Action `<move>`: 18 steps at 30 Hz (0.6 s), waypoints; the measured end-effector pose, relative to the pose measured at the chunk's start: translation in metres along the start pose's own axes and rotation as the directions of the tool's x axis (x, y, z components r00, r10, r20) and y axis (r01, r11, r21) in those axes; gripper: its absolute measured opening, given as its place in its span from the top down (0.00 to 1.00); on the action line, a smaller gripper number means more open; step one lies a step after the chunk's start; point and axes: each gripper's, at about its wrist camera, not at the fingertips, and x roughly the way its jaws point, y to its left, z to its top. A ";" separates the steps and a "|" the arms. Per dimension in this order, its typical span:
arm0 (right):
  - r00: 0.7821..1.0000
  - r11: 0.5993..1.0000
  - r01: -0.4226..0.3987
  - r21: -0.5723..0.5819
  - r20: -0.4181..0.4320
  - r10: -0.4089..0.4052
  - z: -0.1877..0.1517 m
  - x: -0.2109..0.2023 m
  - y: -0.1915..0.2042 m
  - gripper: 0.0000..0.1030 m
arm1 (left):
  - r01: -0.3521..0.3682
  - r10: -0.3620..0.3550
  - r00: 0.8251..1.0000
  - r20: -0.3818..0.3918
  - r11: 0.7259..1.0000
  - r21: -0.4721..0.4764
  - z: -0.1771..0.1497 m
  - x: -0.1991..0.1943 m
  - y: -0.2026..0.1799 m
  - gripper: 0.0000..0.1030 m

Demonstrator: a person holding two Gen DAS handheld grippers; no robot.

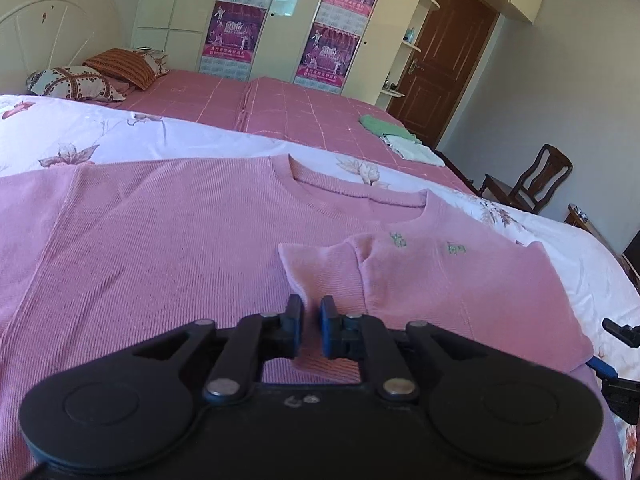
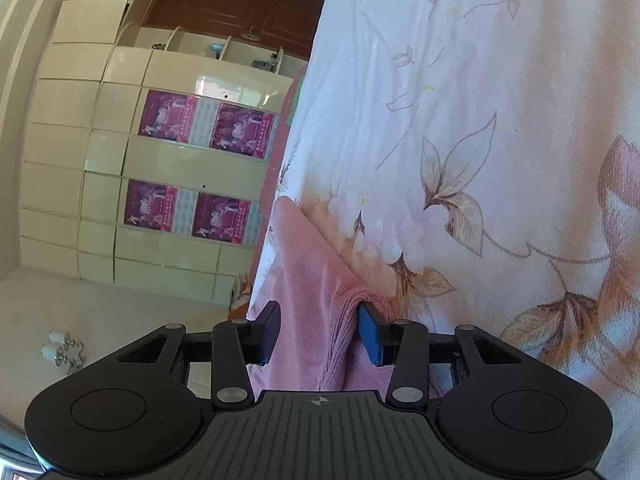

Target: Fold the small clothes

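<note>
A pink ribbed sweater [image 1: 160, 240] lies flat on the floral white sheet [image 1: 100, 136], neck hole away from me. Its right sleeve [image 1: 320, 268] is folded inward across the chest. My left gripper [image 1: 311, 312] is shut on that sleeve near its cuff, just above the sweater body. In the right wrist view my right gripper [image 2: 318, 332] stands open with the sweater's pink edge [image 2: 316, 300] between its jaws, at the side of the bed. The right gripper's fingers [image 1: 618, 332] also show at the right edge of the left wrist view.
A pink checked bedspread [image 1: 280, 108] lies beyond the floral sheet [image 2: 460, 120], with pillows [image 1: 100, 76] at the far left and folded green and white clothes [image 1: 396, 136] at the far right. A wardrobe [image 1: 280, 20], a brown door [image 1: 448, 60] and a wooden chair [image 1: 528, 180] stand behind.
</note>
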 end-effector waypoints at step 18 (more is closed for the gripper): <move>0.977 0.887 0.204 -0.414 0.036 -0.208 -0.040 -0.001 0.025 0.94 | -0.098 0.094 0.992 0.082 0.994 0.051 -0.012 0.000 0.001 0.81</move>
